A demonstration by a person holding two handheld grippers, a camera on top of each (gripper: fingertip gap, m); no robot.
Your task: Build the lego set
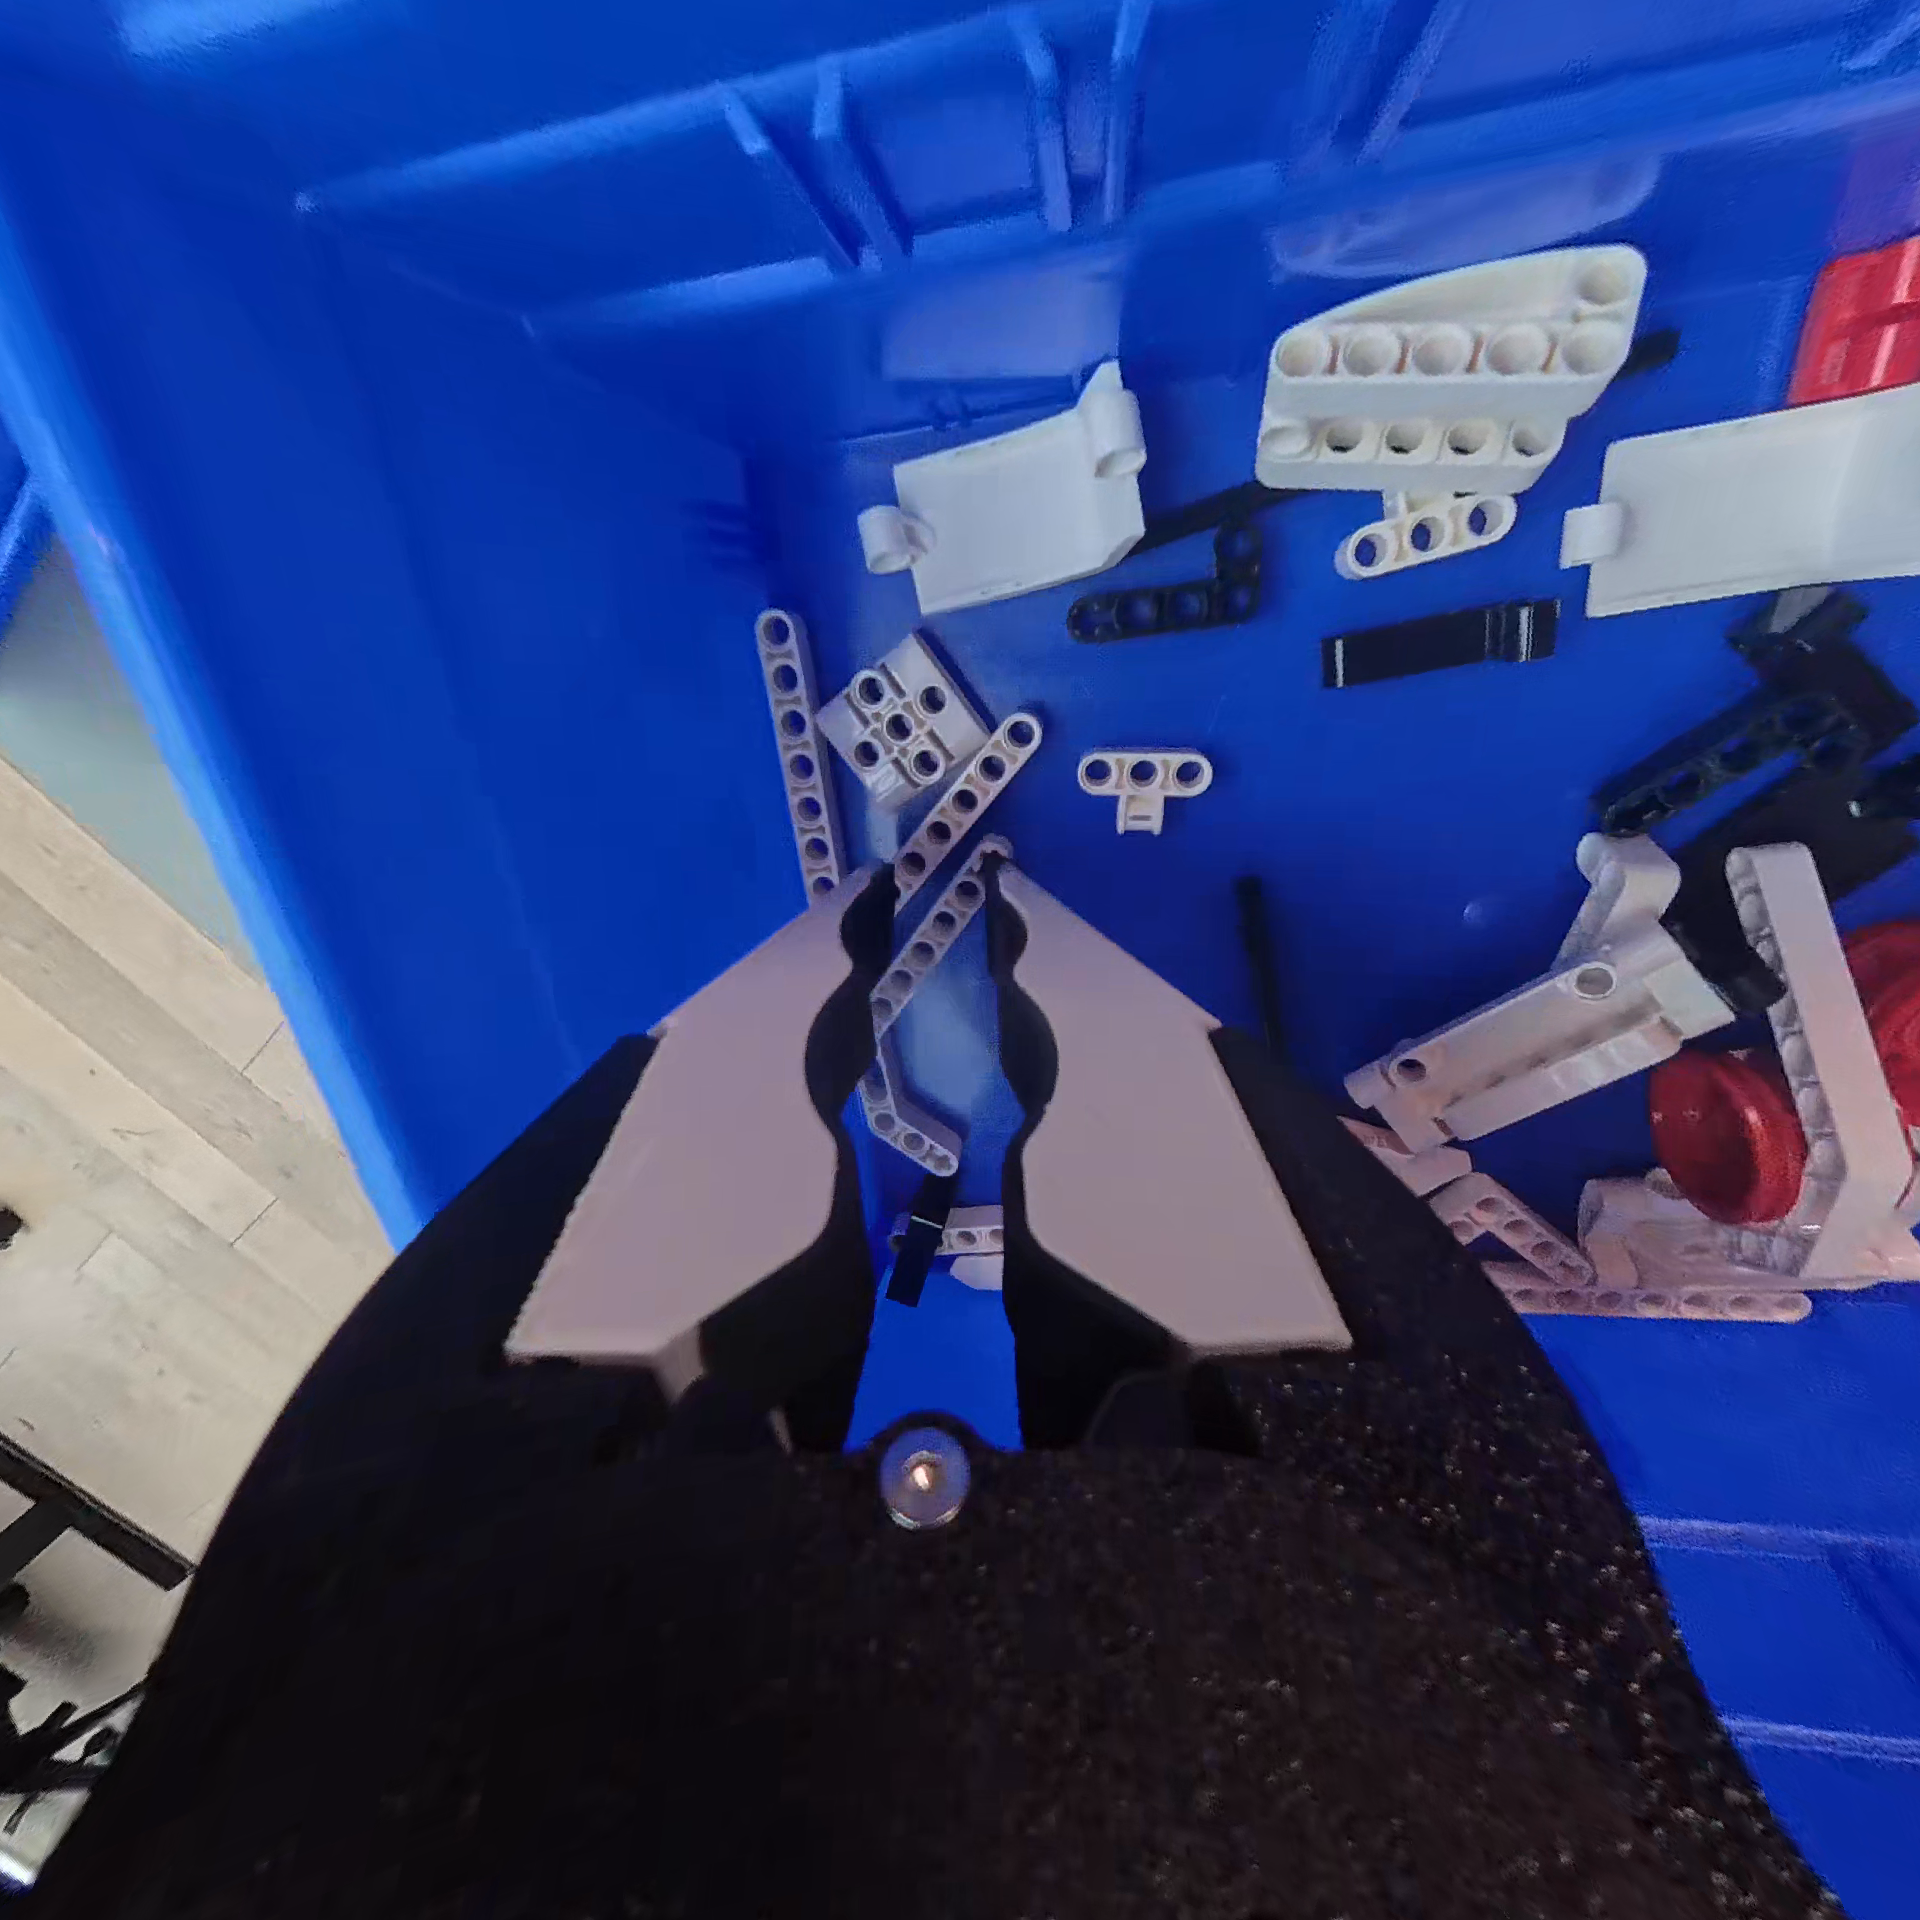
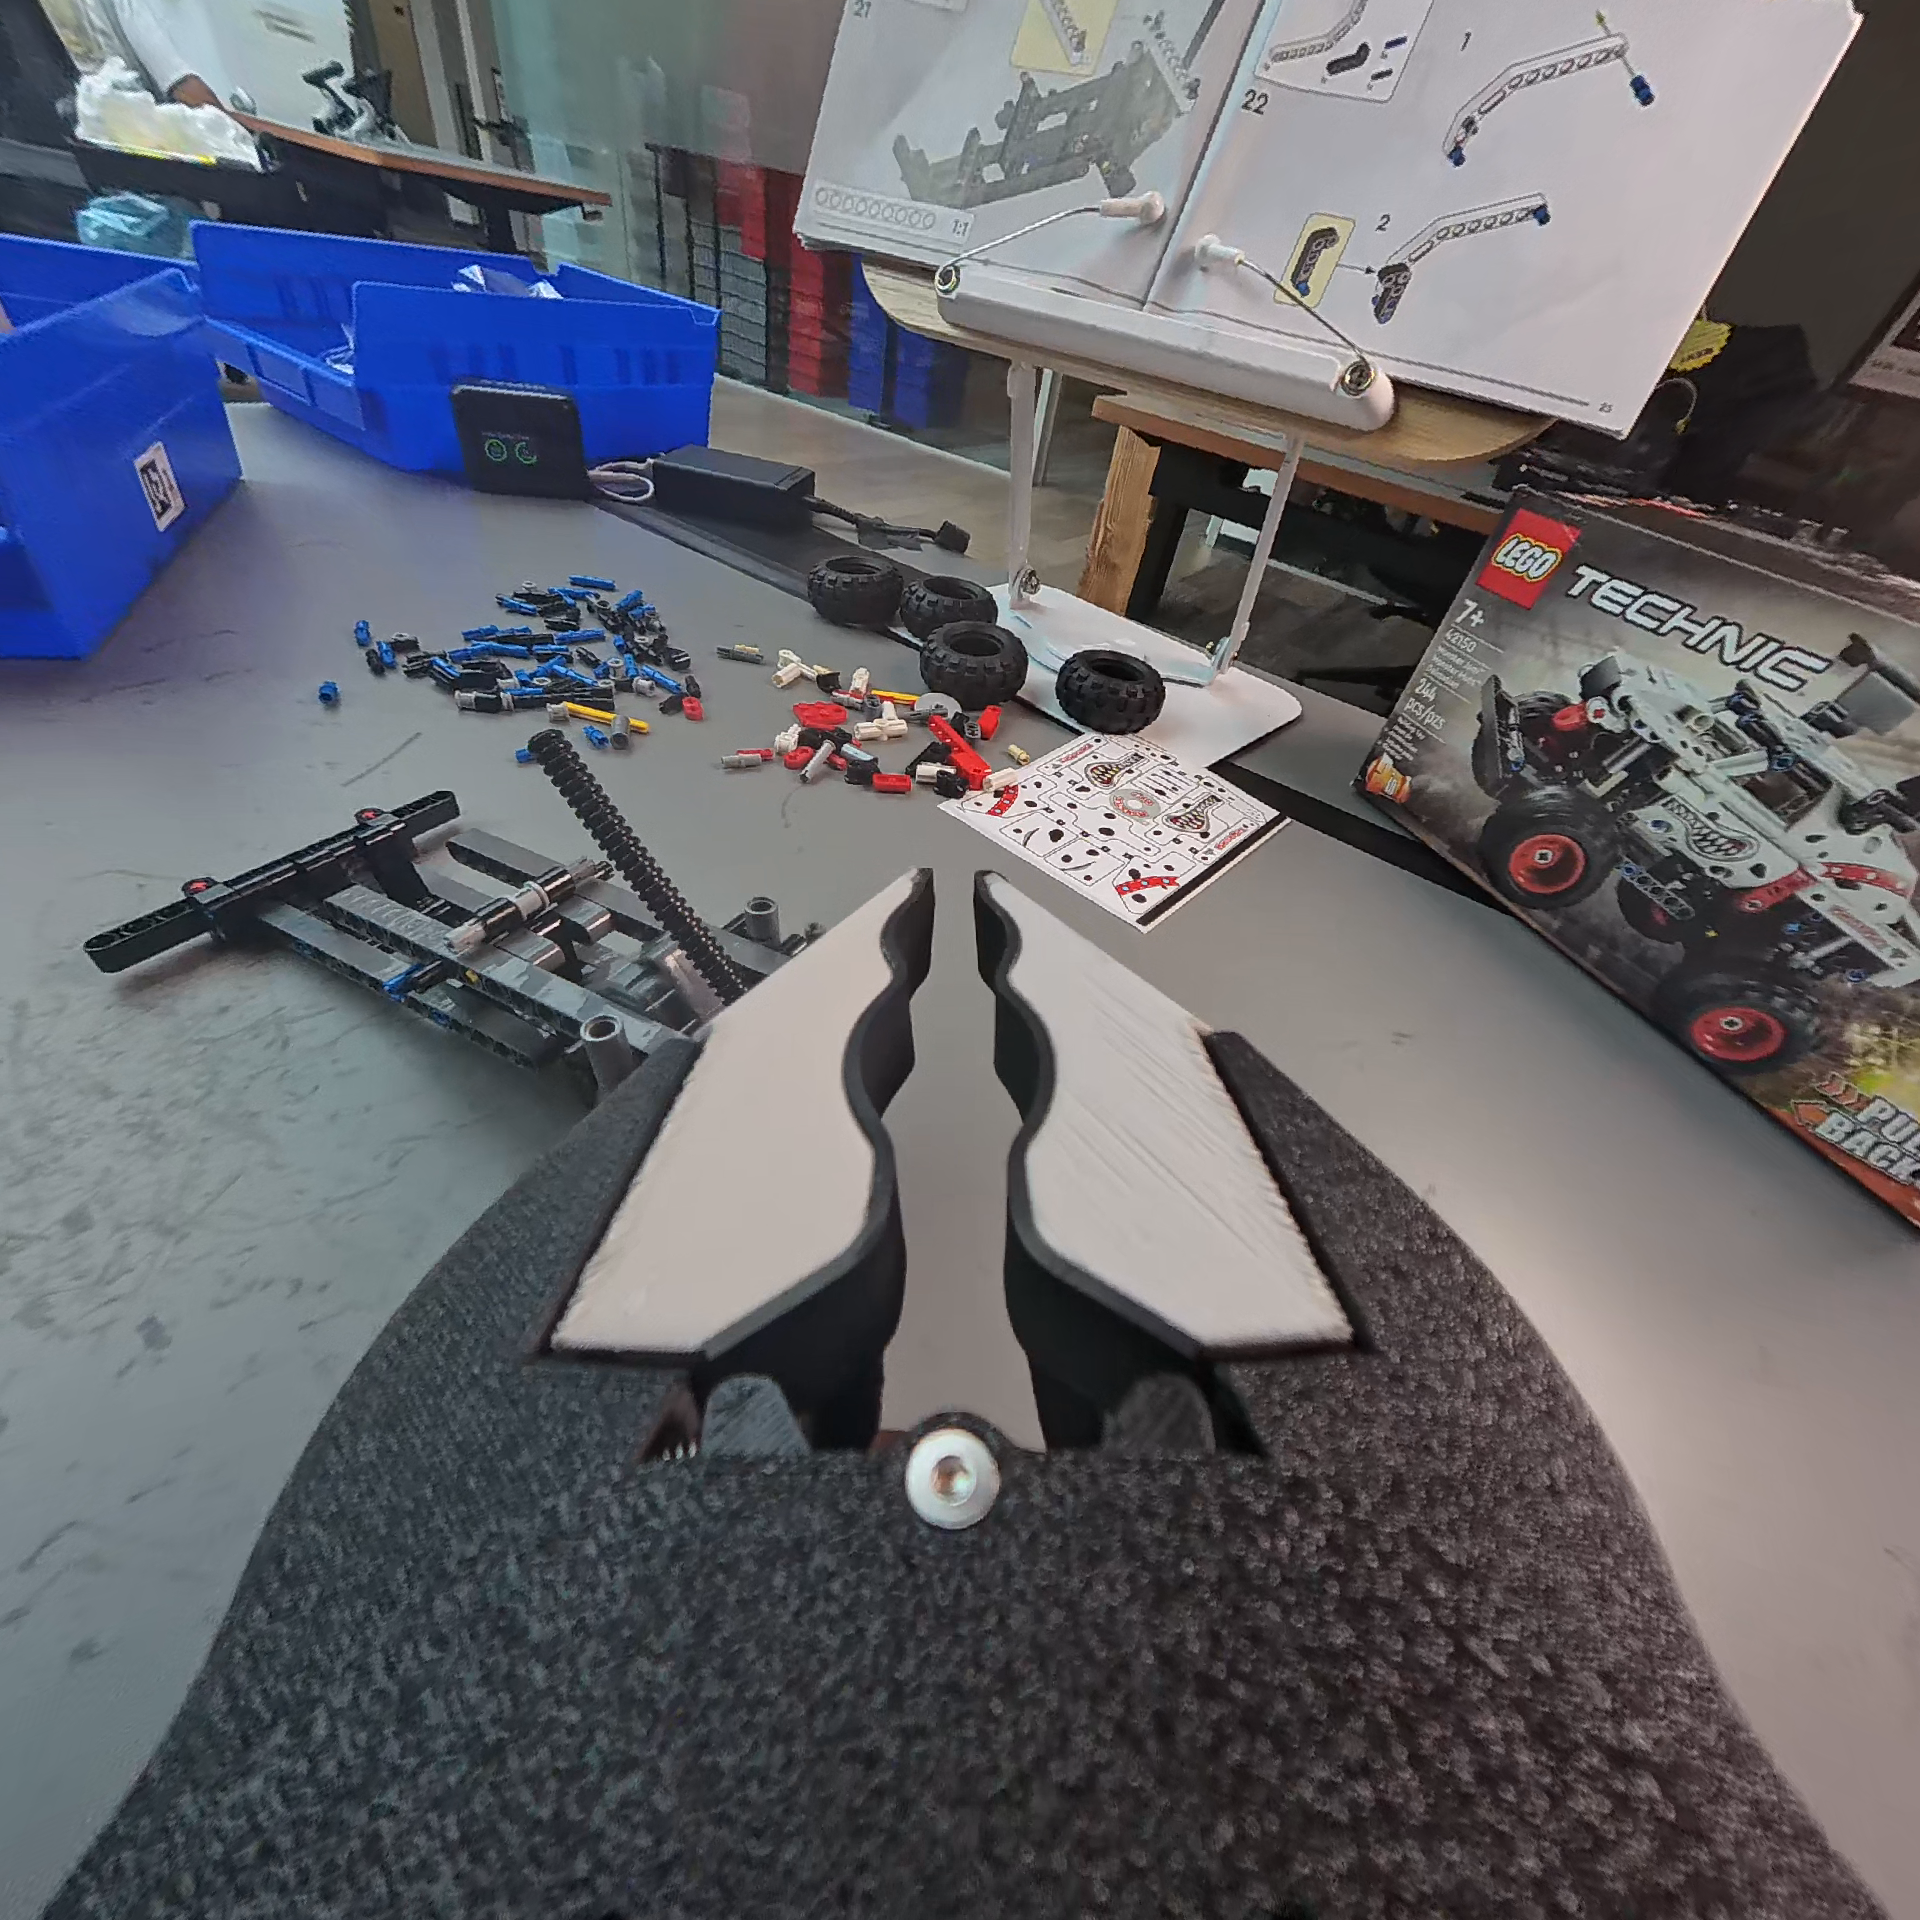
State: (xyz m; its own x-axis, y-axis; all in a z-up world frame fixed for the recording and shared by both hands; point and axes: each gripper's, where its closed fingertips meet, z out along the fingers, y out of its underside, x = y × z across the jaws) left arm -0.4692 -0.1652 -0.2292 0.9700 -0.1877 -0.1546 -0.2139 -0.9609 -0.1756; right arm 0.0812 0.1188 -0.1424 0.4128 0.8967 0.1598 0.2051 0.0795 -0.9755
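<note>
Lego beam (image 1: 920, 1013) between left fingers (image 1: 748, 1122) in bin (image 1: 520, 623) — right view shows chassis (image 2: 416, 935).

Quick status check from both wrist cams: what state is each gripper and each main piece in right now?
left gripper: shut on the white bent beam, inside the blue bin
right gripper: open, empty, above the table
dark chassis: partly built, lying flat on the table
four tyres: loose, unmounted
instruction booklet: open on its stand
set box: lying on the table
</note>
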